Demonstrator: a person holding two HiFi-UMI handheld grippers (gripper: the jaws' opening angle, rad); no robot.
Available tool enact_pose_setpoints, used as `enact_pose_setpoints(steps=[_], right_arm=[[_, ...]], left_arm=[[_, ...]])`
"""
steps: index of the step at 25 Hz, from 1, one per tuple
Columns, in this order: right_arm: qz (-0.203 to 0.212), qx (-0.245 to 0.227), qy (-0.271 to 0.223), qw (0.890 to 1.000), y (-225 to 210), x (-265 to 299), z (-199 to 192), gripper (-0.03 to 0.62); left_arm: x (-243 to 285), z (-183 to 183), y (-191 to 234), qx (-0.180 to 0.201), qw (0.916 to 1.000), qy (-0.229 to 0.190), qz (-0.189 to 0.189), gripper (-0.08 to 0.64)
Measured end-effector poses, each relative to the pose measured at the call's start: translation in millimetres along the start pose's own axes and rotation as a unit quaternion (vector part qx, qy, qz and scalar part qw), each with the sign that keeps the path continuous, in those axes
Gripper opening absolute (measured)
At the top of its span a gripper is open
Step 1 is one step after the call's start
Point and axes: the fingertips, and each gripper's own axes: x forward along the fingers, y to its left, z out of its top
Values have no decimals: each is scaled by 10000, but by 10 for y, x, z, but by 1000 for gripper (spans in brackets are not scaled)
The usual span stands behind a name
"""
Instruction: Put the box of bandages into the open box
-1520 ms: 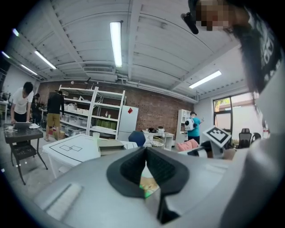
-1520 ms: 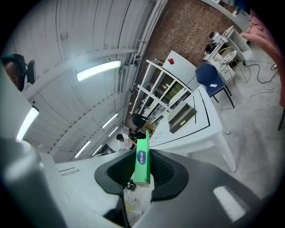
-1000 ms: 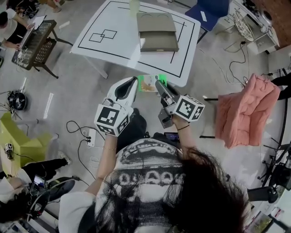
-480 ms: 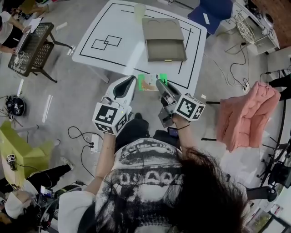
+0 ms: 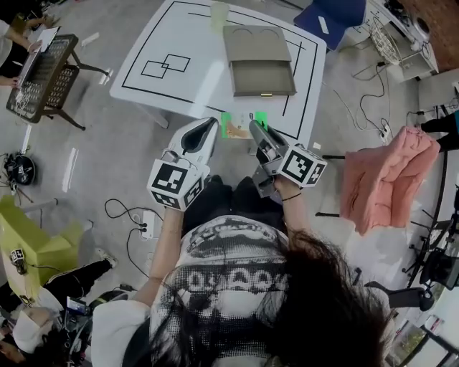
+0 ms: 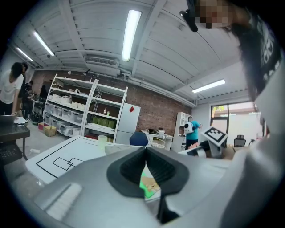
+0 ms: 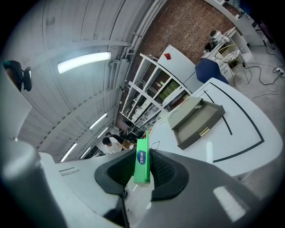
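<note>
My right gripper (image 5: 256,131) is shut on the box of bandages (image 5: 239,127), a flat green carton held on edge over the near rim of the white table (image 5: 179,43). The right gripper view shows the carton (image 7: 142,161) upright between the dark pads (image 7: 162,171). The open box (image 5: 262,68), grey-brown with its lid folded back, lies further in on the table, also visible in the right gripper view (image 7: 198,120). My left gripper (image 5: 213,123) hovers just left of the carton, its jaws together and holding nothing. The green carton (image 6: 149,186) shows beyond them.
A pale cup (image 5: 219,14) stands at the table's far edge. A pink cloth (image 5: 387,175) drapes a chair at the right, and a blue chair (image 5: 333,18) stands behind the table. A wire side table (image 5: 43,72) and floor cables (image 5: 125,215) lie at the left.
The person has moved closer to the table, so both grippers and the held carton now hang over its near edge. Neither grip has changed.
</note>
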Motion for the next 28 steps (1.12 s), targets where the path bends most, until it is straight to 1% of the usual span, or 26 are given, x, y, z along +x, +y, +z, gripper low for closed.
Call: enact_pose_setpoints(steps=[7, 10, 13, 16, 20, 28], right_arm=[[-77, -51, -35, 10000, -119, 93, 236, 91], [-77, -109, -21, 9999, -218, 188, 399, 92], [-73, -59, -16, 10000, -362, 303, 587, 92], [-80, 23, 4, 10000, -546, 444, 801, 92], [-167, 5, 124, 9998, -836, 683, 1033, 92], [-472, 215, 377, 9979, -1479, 1143, 1318, 92]], left_arm=[[122, 23, 12, -62, 10000, 5, -17, 0], [228, 42, 69, -67, 10000, -5, 60, 0], [362, 84, 125, -66, 9999, -9, 150, 0], [516, 145, 149, -70, 9998, -22, 210, 0], [718, 173, 190, -79, 9995, 5, 308, 0], [1056, 189, 217, -77, 9989, 91, 454, 0]])
